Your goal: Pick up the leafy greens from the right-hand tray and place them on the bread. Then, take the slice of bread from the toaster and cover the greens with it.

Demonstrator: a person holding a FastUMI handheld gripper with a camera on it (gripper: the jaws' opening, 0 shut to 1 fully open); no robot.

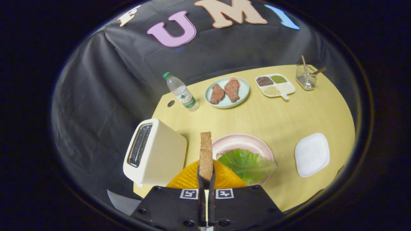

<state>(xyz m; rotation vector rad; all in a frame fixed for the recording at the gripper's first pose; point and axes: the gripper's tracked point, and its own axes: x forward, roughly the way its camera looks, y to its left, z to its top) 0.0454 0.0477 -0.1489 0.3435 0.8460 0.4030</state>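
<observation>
My gripper has both fingers pressed on the bread slice, held edge-on and upright. The toaster sits just left of the slice; right of it, the pink plate carries the leafy greens. White tray farther right.

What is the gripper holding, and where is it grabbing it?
A slice of bread, held on edge. Both fingers pinch its near end; the rest sticks out ahead of them.
</observation>
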